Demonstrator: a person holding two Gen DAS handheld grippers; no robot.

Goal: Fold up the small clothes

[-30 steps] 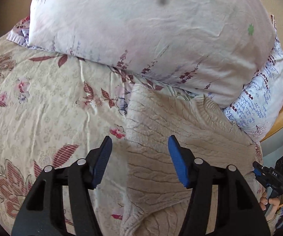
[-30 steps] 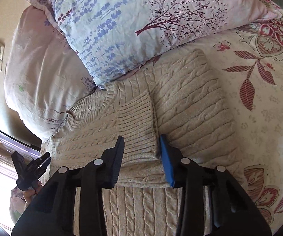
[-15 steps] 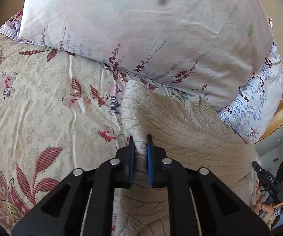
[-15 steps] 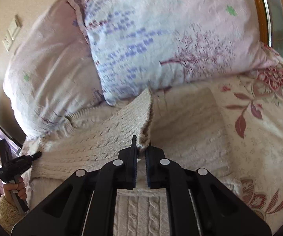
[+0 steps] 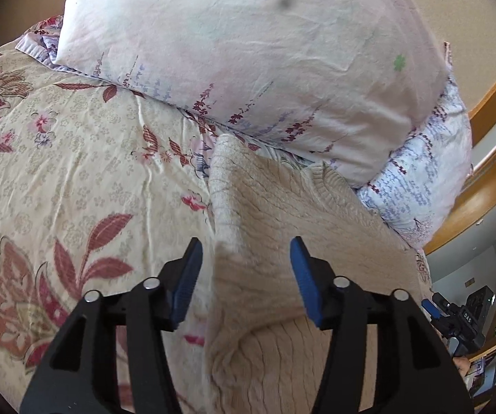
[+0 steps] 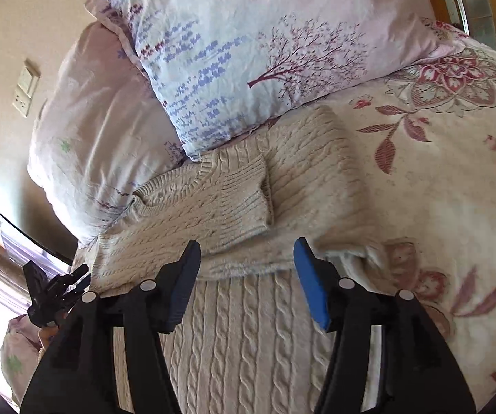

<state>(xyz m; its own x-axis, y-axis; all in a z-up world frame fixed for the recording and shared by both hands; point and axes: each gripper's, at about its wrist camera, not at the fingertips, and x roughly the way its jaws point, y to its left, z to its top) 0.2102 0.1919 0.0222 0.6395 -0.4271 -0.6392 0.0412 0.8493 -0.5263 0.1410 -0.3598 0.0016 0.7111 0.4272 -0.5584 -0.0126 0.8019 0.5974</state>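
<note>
A cream cable-knit sweater [image 6: 248,193] lies on the floral bedspread [image 6: 437,189], its neck against the pillows. A sleeve with a ribbed cuff [image 6: 244,186] is folded across its chest. In the left wrist view the sweater [image 5: 282,214] has a raised folded edge running between the jaws. My left gripper [image 5: 246,276] is open and holds nothing, just above that edge. My right gripper [image 6: 248,276] is open and empty, above the sweater's middle. Each gripper also shows small in the other's view: the right gripper [image 5: 458,317] and the left gripper [image 6: 55,286].
Two pillows lie at the head of the bed: a pale pink one [image 5: 248,51] and a blue-and-purple printed one [image 6: 265,51]. A wooden headboard [image 5: 489,158] curves at the right. A wall socket [image 6: 25,86] is on the beige wall.
Half a second ago both grippers were shut on sweater fabric, the right on the cuff. Both have now opened and let go; the sleeve lies flat across the chest.
</note>
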